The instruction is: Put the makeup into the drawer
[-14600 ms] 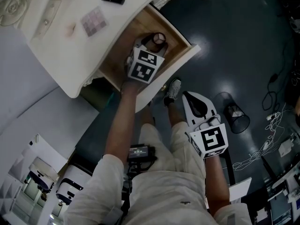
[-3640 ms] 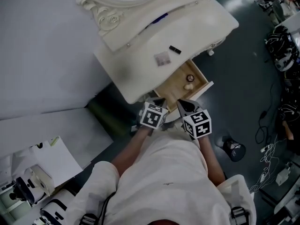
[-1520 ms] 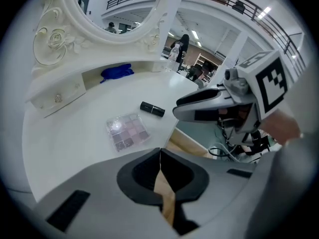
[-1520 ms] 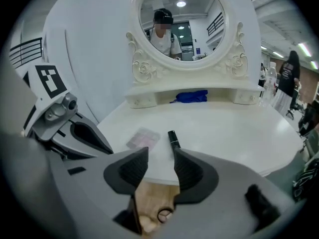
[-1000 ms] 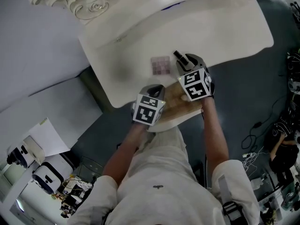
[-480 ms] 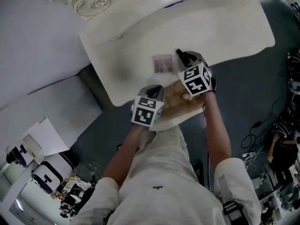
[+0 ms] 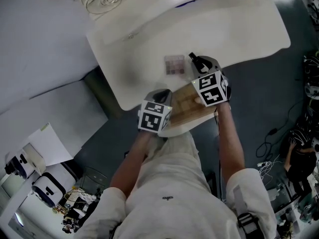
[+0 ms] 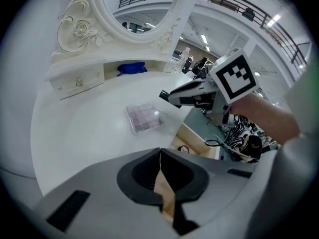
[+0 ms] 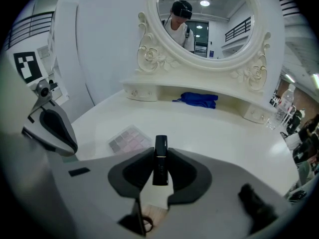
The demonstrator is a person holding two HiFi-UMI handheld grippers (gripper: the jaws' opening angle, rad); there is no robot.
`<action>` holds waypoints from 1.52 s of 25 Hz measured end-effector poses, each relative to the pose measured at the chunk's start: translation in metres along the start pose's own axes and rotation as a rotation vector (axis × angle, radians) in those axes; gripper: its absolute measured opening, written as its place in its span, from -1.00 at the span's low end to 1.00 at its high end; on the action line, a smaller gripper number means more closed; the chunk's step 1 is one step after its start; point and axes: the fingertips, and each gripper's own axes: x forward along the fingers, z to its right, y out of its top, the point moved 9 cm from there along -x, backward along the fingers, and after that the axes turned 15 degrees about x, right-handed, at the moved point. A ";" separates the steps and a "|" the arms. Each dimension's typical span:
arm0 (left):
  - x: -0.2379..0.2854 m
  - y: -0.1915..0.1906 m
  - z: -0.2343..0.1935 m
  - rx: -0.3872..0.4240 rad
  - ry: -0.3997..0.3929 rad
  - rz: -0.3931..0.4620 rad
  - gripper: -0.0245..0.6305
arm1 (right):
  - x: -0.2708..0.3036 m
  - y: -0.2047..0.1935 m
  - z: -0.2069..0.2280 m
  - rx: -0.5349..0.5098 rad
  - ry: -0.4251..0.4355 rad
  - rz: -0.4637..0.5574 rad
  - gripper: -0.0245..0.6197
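A black lipstick tube stands upright between the pads of my right gripper, which is shut on it just above the white dressing table. From the head view the tube pokes out ahead of the right gripper. A clear eyeshadow palette lies flat on the tabletop just left of it, also seen in the palette close-up. The wooden drawer is pulled out below both hands. My left gripper is shut and empty, hovering over the drawer's near-left corner.
An oval mirror with a carved frame rises at the table's back, a blue cloth on the shelf beneath it. A small round item lies inside the drawer. Dark floor and cables lie to the right.
My right gripper's jaws have closed on the black lipstick tube, which lay on the tabletop in front of them a second ago. The left gripper has stayed where it was.
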 end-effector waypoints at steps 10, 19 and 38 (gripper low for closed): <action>-0.024 -0.008 0.008 0.073 -0.033 0.036 -0.89 | -0.069 -0.012 -0.043 0.025 -0.017 0.062 -0.65; -0.045 -0.029 0.027 0.185 -0.063 0.032 -0.89 | -0.116 -0.060 -0.083 0.065 -0.057 0.057 -0.65; -0.046 -0.077 0.041 0.226 -0.118 0.004 -0.89 | -0.069 -0.137 -0.134 -0.137 0.026 -0.112 -0.65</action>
